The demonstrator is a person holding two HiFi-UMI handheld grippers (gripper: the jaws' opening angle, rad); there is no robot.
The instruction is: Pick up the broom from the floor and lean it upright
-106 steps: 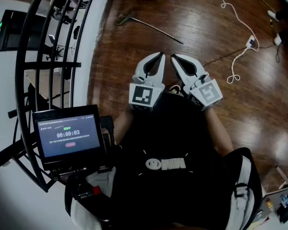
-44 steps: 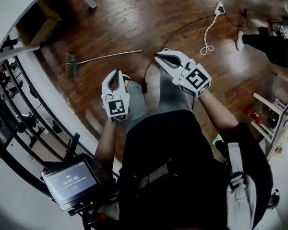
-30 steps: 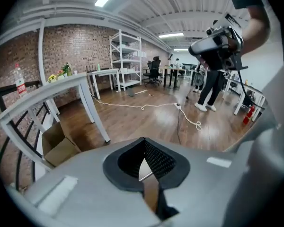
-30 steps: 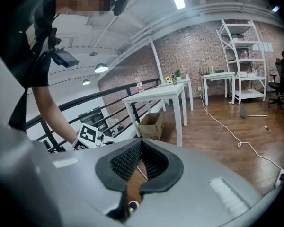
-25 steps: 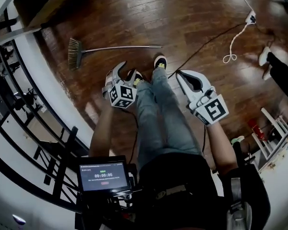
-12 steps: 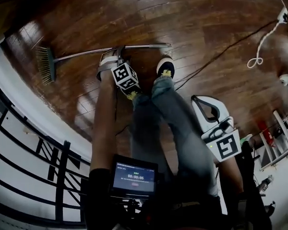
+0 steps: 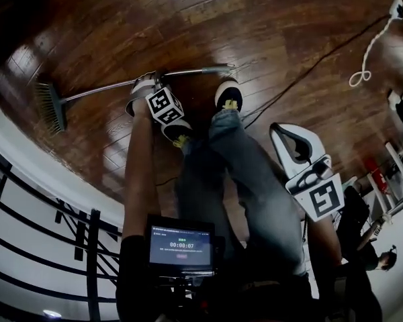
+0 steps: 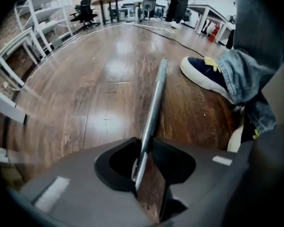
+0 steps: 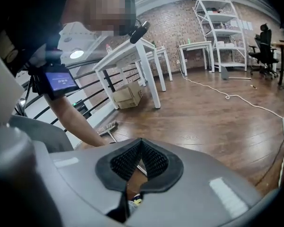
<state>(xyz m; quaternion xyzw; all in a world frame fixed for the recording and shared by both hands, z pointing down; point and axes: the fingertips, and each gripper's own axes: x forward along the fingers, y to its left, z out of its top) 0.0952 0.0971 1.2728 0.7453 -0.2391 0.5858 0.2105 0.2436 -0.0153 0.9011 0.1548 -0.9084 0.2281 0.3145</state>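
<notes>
The broom lies flat on the wooden floor, its bristle head [image 7: 50, 107] at the left and its thin metal handle [image 7: 195, 70] running right. My left gripper [image 7: 148, 82] points steeply down onto the handle's middle. In the left gripper view the handle [image 8: 156, 93] runs straight between the jaws, which have just been closing and now pinch it at the left gripper's tips [image 8: 141, 148]. My right gripper [image 7: 277, 129] hangs shut and empty beside the person's right leg, well clear of the broom. From the right gripper [image 9: 141, 143] the broom head [image 9: 106, 126] shows far off.
The person's shoe [image 7: 227, 94] stands right by the handle's free end. A dark cable [image 7: 309, 72] and a white cord [image 7: 373, 45] cross the floor at the right. A black railing [image 7: 87, 247] edges the left. A white table [image 9: 128, 56] and cardboard box [image 9: 128, 94] stand beyond.
The person has bent down. My left gripper dropped from above the leg onto the broom handle and closed on it. The right gripper sank lower beside the right leg.
</notes>
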